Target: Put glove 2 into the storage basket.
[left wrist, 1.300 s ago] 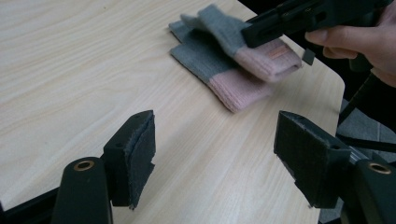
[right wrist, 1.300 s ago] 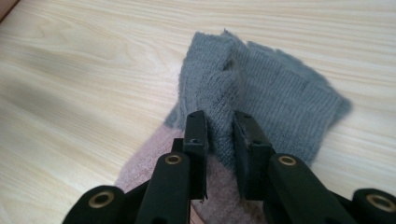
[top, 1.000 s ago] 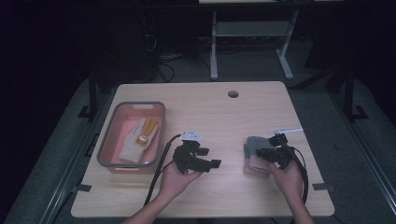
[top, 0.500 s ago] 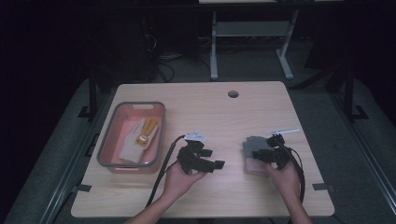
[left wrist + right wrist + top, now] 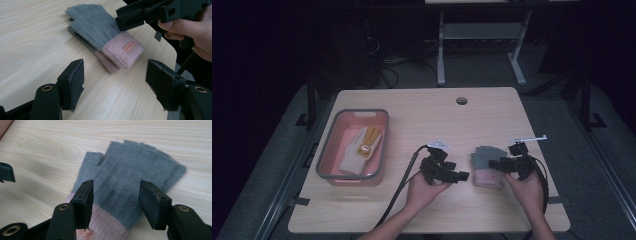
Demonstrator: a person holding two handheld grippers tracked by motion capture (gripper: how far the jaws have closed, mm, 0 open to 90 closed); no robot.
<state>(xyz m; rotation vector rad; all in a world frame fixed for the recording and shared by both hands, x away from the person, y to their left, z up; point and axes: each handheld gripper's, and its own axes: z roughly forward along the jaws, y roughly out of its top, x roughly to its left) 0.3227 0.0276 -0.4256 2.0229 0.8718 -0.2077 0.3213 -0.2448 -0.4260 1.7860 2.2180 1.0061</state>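
One pair of grey-and-pink gloves (image 5: 486, 166) lay stacked on the table (image 5: 427, 120), near its right front. One pink bin (image 5: 353, 145) held a beige glove (image 5: 359, 150). The right gripper (image 5: 115, 203) stood over the stack, its jaws just opened and gripping nothing. The left gripper (image 5: 115, 85) stood open just beside the stack.
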